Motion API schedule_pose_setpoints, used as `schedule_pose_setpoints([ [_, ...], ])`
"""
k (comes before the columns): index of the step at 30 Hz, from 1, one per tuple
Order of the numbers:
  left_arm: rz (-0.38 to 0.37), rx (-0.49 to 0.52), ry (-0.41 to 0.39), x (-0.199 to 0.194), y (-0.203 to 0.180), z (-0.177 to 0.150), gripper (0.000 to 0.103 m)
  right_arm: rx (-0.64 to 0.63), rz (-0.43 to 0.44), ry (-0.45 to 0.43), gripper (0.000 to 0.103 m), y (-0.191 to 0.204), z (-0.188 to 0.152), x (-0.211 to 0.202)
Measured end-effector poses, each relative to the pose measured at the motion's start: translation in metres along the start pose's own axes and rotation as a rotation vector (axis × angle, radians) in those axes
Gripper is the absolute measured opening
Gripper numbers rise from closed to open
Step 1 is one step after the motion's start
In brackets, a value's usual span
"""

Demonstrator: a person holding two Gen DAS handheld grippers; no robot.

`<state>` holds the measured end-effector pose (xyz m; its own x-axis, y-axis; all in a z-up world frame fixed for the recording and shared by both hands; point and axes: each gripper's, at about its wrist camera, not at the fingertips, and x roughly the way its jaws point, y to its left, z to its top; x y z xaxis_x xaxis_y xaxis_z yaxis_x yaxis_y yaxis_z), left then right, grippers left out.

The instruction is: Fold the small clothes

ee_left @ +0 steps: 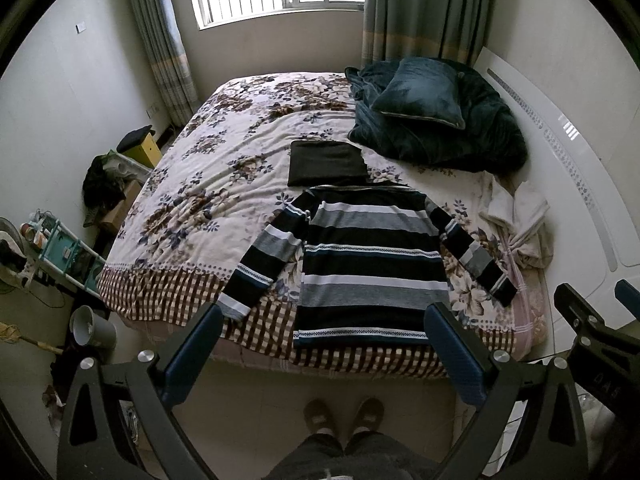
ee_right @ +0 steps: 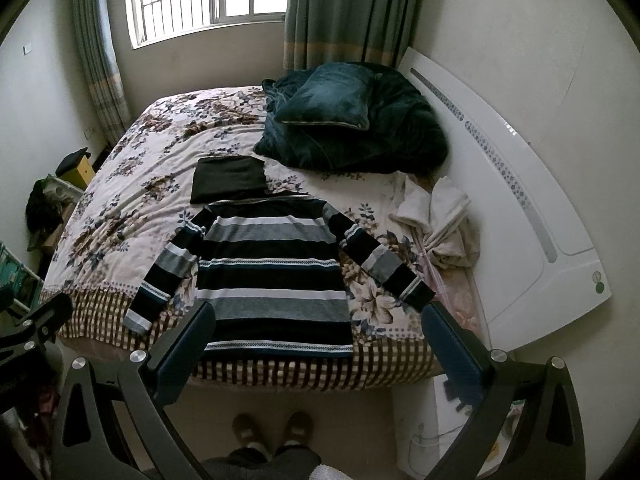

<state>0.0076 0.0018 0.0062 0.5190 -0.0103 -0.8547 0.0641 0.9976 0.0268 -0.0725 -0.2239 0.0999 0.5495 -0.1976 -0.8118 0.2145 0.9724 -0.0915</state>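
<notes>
A black, grey and white striped sweater lies flat on the bed with both sleeves spread out, hem toward me; it also shows in the right wrist view. A folded dark garment lies just beyond its collar, also in the right wrist view. A crumpled white garment lies to the right, near the headboard. My left gripper is open and empty, held above the bed's near edge. My right gripper is open and empty beside it.
The bed has a floral cover. A dark teal pillow and blanket sit at the far right. The white headboard runs along the right. A shelf, bucket and clutter stand on the left floor. My feet are below.
</notes>
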Motion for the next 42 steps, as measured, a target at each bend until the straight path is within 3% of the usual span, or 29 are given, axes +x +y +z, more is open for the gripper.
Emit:
schedule_pose_setpoints([
  [26, -0.006, -0.005, -0.003, 0.002, -0.002, 0.021, 0.103, 0.0, -0.002, -0.001, 0.103, -0.001, 0.002, 0.0],
  [42, -0.008, -0.002, -0.011, 0.0, -0.003, 0.016, 0.103, 0.003, -0.004, -0.002, 0.103, 0.0, 0.003, 0.0],
])
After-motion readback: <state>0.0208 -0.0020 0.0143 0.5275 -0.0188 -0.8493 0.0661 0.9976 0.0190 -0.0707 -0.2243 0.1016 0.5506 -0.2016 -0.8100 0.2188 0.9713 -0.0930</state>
